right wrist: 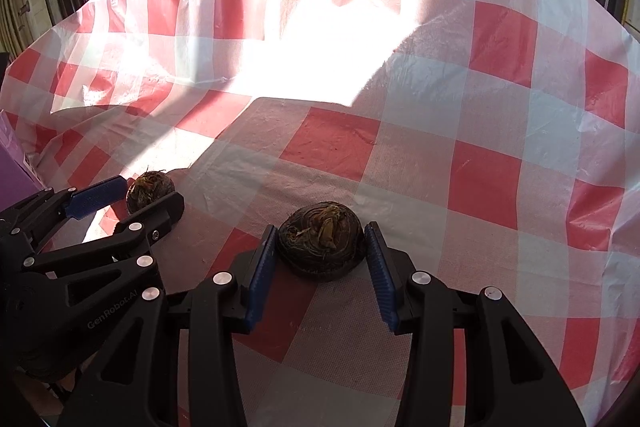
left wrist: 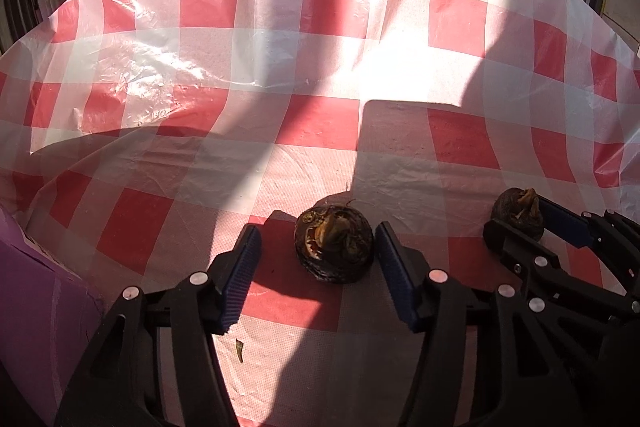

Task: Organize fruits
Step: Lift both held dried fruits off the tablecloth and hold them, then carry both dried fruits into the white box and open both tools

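Two dark, round, rough-skinned fruits sat on the checked table [left wrist: 280, 27], each between the jaws of its own gripper, so neither hand had to reach across. In the left wrist view the left fruit [left wrist: 334, 242] lay dead ahead of the left gripper [left wrist: 316, 247], off centre in the gap: it stood close against the right-hand blue pad, perhaps touching it, while the other pad stood well clear, so these jaws were wide and not yet gripping. In the right wrist view the right fruit [right wrist: 321, 241] lay straight ahead of the right gripper [right wrist: 320, 247], with both pads at or nearly at its sides; whether they truly pinched it could not be told. Both fruits looked squat and roughly round, withered stem tuft upward, so no long axis seemed to matter; closing across the width should do. The pair sat near the table's near edge, side by side, the right one to the right of the left. A purple thing [left wrist: 36, 291] showed at the left edge; what it was could not be told.
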A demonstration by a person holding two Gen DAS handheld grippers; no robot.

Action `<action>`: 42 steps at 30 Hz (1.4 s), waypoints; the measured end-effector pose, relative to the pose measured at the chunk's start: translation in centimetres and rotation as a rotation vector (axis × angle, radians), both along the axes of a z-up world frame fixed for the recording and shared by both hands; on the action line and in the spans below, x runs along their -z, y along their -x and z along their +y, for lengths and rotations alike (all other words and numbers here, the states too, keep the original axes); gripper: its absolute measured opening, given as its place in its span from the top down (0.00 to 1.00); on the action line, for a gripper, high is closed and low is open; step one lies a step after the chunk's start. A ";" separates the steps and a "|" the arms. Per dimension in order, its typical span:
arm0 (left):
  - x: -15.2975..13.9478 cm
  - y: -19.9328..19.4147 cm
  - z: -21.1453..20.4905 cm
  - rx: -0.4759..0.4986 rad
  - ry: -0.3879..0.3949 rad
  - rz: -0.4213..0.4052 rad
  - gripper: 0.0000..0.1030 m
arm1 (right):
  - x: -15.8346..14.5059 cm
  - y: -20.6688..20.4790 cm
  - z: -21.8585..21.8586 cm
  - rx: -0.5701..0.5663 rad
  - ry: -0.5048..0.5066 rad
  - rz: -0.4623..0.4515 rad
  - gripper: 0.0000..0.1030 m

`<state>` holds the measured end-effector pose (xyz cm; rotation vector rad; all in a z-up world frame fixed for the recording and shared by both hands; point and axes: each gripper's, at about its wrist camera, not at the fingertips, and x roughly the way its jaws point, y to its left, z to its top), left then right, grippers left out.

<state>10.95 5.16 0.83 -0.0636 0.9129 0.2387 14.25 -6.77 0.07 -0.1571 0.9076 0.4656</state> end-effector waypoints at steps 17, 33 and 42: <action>-0.4 10.6 -3.9 0.382 0.071 0.182 0.64 | -1.0 13.9 -8.0 0.361 0.013 0.149 0.60; -4.6 20.2 -5.2 0.844 0.204 0.205 0.64 | -1.7 26.3 -5.8 0.473 0.040 0.311 0.60; -12.4 20.6 0.6 0.814 0.269 -0.025 0.63 | -4.4 27.4 -2.6 0.476 -0.004 0.313 0.60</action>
